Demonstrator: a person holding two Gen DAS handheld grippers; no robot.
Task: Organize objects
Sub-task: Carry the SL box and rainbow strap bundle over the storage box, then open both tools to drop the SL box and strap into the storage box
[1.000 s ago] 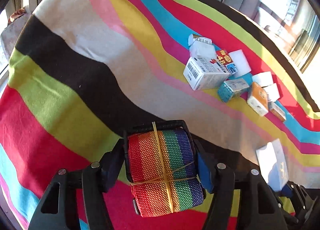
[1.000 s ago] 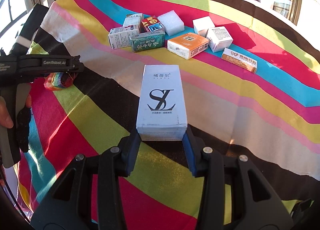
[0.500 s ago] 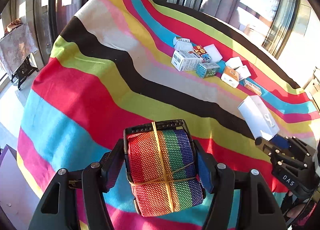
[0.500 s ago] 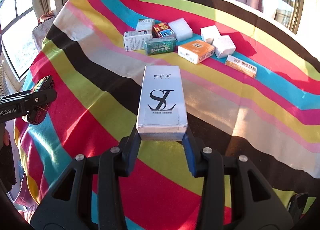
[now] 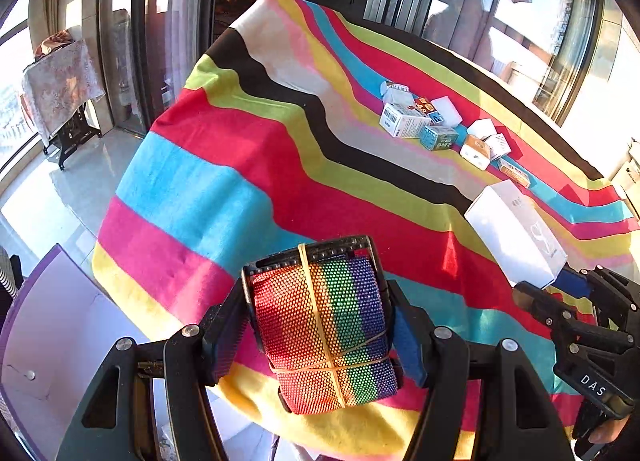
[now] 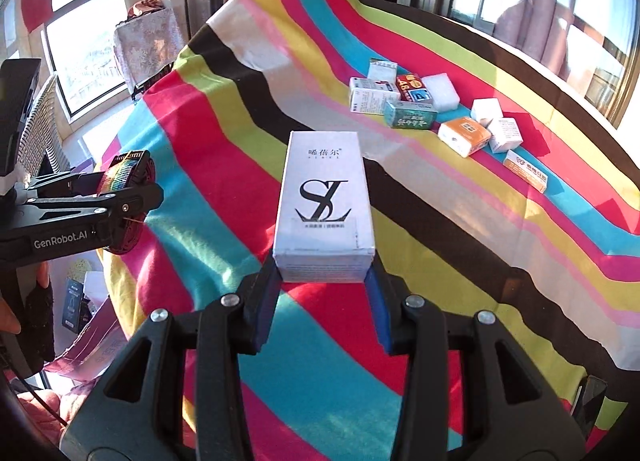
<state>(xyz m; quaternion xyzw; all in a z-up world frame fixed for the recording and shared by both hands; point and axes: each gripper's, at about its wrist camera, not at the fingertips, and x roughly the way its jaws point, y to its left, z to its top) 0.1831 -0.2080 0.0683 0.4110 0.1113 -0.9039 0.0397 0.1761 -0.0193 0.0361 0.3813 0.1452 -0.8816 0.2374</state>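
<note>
Boxes (image 6: pixel 440 117) of glossy card are sitting clustered on the striped cloth (image 6: pixel 224 165); left gripper (image 5: pixel 320 325) is clamping a woven rainbow strap (image 5: pixel 324 337), right gripper (image 6: pixel 324 281) a white carton (image 6: pixel 325 201).

Striped-cloth worktop (image 6: pixel 224 165): near and left stretches lie bare, open to passage; a cluster of small cardboard cartons (image 6: pixel 436 109) obstructs the far right part.

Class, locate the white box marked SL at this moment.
The white box sits centre in the right wrist view, clamped in the right gripper above the striped cloth, nearer than the cluster of small boxes.
</note>
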